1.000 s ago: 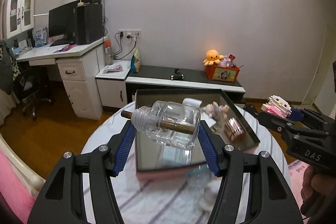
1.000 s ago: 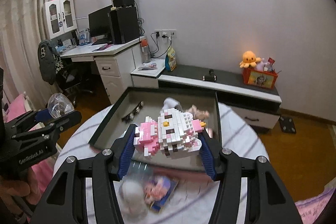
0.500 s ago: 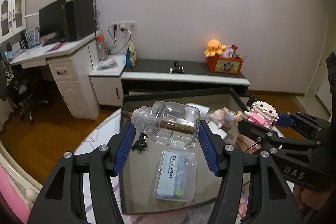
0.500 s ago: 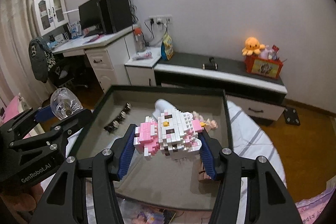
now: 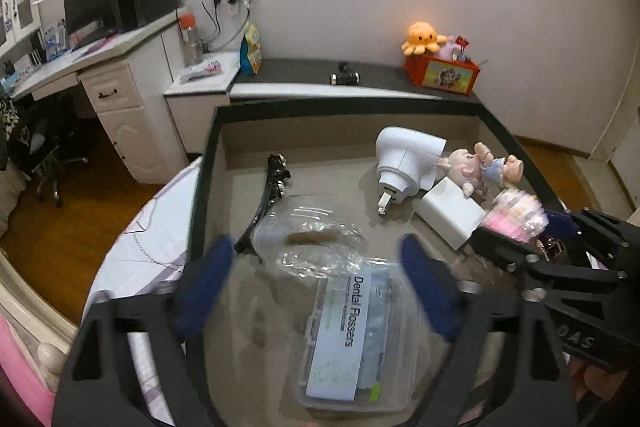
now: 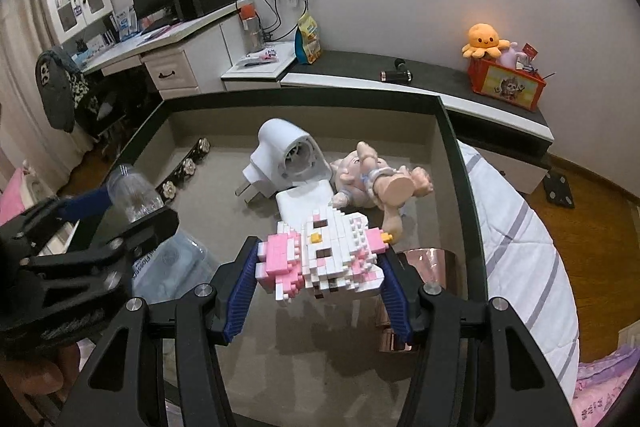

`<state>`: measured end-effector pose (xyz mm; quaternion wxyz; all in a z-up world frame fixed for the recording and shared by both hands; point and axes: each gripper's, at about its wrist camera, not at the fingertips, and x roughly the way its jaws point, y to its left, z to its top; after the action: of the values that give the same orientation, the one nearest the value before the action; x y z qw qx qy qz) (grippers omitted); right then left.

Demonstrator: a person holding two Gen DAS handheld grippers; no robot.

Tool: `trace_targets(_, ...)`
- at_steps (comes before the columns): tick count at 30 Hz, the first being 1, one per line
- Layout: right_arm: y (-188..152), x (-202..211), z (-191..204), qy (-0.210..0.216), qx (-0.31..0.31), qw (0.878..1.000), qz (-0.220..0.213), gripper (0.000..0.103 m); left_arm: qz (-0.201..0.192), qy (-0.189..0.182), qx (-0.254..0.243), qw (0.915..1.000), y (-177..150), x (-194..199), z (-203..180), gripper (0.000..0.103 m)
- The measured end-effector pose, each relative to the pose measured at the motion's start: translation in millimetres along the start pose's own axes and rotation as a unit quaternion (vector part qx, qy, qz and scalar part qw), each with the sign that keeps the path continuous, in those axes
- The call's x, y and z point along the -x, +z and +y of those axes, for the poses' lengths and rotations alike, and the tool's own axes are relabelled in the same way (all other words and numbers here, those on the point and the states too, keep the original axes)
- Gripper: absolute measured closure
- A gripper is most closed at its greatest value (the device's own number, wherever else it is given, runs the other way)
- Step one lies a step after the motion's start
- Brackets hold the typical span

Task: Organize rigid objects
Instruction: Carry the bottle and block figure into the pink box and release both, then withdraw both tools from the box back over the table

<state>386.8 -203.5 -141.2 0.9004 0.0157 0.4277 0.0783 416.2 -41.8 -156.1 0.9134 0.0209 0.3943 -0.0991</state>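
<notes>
My left gripper [image 5: 316, 287] stands open over the dark tray [image 5: 208, 163]; the clear glass bottle [image 5: 304, 231], blurred, lies between and beyond its blue fingertips, above a dental flosser box [image 5: 348, 339]. In the right wrist view the bottle [image 6: 132, 195] shows beside the left gripper's fingers [image 6: 92, 203]. My right gripper [image 6: 320, 279] is shut on a pink-and-white brick figure [image 6: 324, 251], held above the tray's [image 6: 452, 147] right part. The figure also shows in the left wrist view [image 5: 516, 215].
In the tray lie a white plug adapter [image 6: 284, 155], a white block [image 6: 304, 203], a small doll [image 6: 380, 179], a black hair clip [image 5: 272, 187] and a copper cup [image 6: 428, 263]. The round table [image 6: 516, 239] has a striped cloth. A low cabinet [image 6: 440, 83] stands behind.
Both grippers moved forward and down over the tray. The left gripper's jaws spread apart and the bottle dropped out of their grip, now blurred. The right gripper still holds the brick figure.
</notes>
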Motion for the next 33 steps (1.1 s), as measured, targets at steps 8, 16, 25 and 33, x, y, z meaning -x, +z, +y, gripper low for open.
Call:
trace_targets(8, -7, 17, 7, 0.011, -0.005, 1.000, -0.014, 0.000, -0.038, 0.016, 0.029, 0.9987, -12, 49, 24, 0.000)
trace_targets(16, -23, 54, 14, 0.029, -0.027, 0.998, -0.048, 0.000, -0.070, 0.031, 0.041, 0.9962, -34, 107, 29, 0.000)
trace_targets(25, -60, 153, 23, 0.017, -0.057, 0.989, -0.139, 0.000, -0.105, 0.030, 0.039, 0.9932, -54, 174, 13, 0.000)
trace_targets(33, -92, 228, 31, -0.003, -0.067, 0.979, -0.192, 0.000, -0.151, 0.036, 0.031, 0.9873, -77, 237, -6, 0.000)
